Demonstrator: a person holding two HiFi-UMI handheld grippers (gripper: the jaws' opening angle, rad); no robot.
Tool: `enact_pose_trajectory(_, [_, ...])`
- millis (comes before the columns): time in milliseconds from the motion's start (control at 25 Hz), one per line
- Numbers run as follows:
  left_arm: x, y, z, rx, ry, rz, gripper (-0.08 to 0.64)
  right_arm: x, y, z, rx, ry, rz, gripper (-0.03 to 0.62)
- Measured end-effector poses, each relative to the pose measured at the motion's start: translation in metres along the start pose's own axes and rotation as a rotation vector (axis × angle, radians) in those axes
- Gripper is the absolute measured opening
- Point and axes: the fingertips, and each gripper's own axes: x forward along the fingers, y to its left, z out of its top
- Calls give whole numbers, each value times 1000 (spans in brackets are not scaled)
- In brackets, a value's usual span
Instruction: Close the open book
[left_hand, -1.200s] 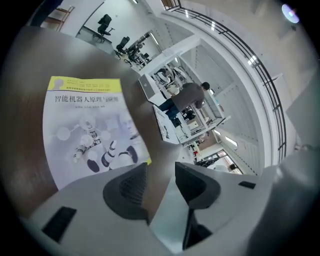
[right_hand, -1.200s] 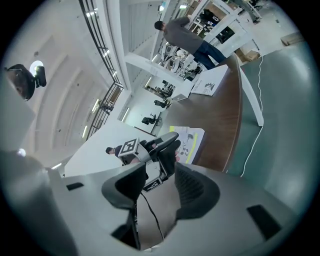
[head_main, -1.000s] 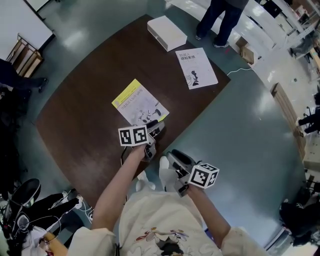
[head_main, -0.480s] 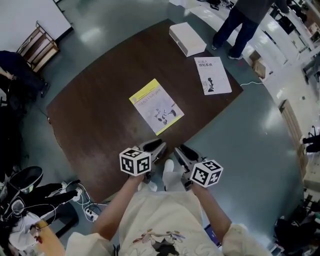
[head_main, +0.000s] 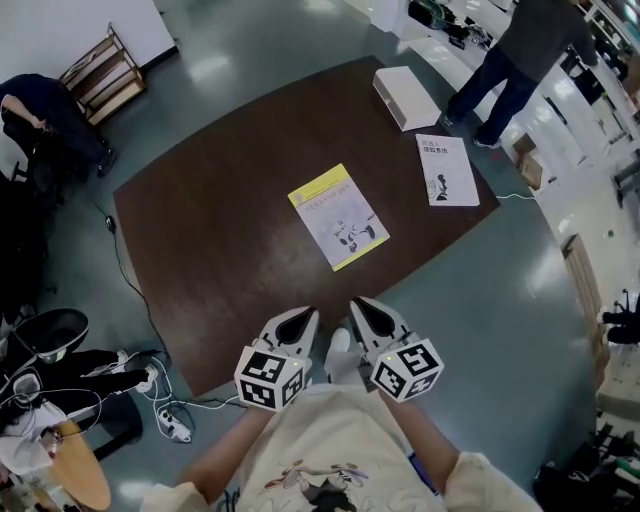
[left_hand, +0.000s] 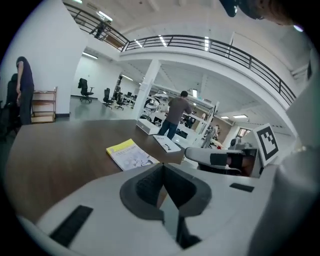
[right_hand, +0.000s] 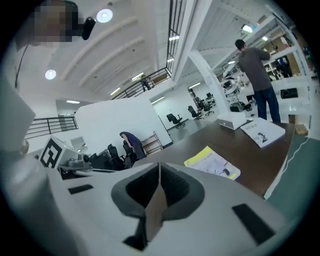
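The yellow-and-white book (head_main: 338, 216) lies closed, cover up, in the middle of the dark brown table (head_main: 220, 230). It also shows in the left gripper view (left_hand: 131, 154) and the right gripper view (right_hand: 212, 162). Both grippers hang side by side near my body, off the table's near edge and well short of the book. My left gripper (head_main: 308, 316) (left_hand: 162, 165) is shut with nothing in it. The jaws of my right gripper (head_main: 358, 304) (right_hand: 159, 166) are closing, their tips meeting, and nothing is between them.
A white booklet (head_main: 447, 170) and a white box (head_main: 405, 97) lie at the table's far right. A person (head_main: 510, 60) stands beyond them. Cables and a power strip (head_main: 165, 415) lie on the floor at the left, near a wooden shelf (head_main: 105, 70).
Both grippers have drawn back from the book's near edge toward my body and risen, past the table's edge. Their jaws went from wide open to closed. The book has stayed closed.
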Motion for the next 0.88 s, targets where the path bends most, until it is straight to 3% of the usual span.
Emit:
enact_pose_trajectory(200, [-37,-8,8,9,-35,45,6,-4,41,6,-203,-21,-45,5])
enact_pose_trajectory(880, [-67,-14,7,58,-75,82,6,-11,82,-3,-227,-37,-77,5])
